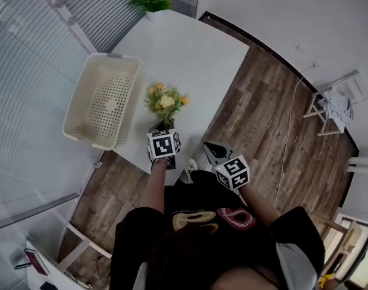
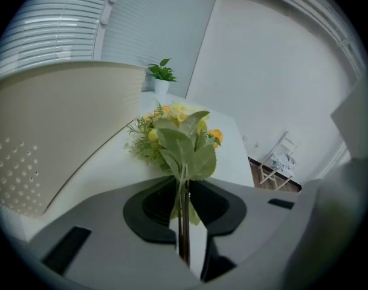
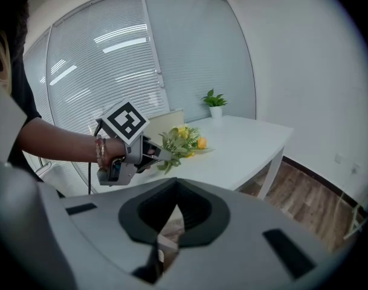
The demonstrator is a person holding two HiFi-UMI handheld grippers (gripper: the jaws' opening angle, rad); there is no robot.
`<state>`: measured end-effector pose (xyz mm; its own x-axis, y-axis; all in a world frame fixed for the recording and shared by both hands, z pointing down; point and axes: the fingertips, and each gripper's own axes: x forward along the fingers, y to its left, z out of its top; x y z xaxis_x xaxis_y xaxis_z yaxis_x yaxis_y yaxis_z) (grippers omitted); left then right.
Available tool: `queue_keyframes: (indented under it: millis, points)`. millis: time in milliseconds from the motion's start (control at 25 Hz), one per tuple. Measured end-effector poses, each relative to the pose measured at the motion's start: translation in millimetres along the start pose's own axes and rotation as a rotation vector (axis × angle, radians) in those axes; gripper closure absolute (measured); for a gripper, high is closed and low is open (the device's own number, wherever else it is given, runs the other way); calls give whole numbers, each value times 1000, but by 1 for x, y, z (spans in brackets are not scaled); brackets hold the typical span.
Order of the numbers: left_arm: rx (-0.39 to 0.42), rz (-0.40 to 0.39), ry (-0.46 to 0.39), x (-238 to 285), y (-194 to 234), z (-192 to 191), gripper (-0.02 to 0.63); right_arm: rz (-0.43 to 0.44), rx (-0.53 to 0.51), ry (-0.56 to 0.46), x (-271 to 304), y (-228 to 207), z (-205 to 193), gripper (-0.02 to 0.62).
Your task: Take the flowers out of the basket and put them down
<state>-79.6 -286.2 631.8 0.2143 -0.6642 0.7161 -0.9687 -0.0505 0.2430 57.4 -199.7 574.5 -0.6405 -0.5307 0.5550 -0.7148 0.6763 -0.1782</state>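
Left hand-held gripper [image 2: 187,189], jaws slightly spread about the stems of the flowers [image 1: 166,100], which lie on the counter [image 1: 190,47] just beside the basket [image 1: 133,101], outside it; the slack hold suggests release. Right hand-held gripper [image 1: 215,153], pressed together and empty, hangs well apart from the basket.

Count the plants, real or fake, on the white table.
2. A potted plant stands at the far corner. A bunch of flowers is near the front edge beside the basket, stems between the left tool's jaws. None seem hidden.
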Motion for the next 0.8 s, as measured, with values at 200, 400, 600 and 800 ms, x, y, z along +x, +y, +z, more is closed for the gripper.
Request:
queue_keyframes:
  millis: [200, 400, 600, 800]
  points:
    - [-4, 2, -33, 2, 0, -2, 499, -19, 12, 6, -2, -3, -5, 586]
    - [53, -8, -57, 4, -4, -2, 473, -32, 5, 21, -3, 0, -8, 586]
    - [63, -53, -68, -1, -12, -2, 370, -23, -2, 43, -3, 7, -16, 586]
    - [55, -70, -110, -11, -13, 0, 337, -24, -3, 43, -3, 11, -19, 586]
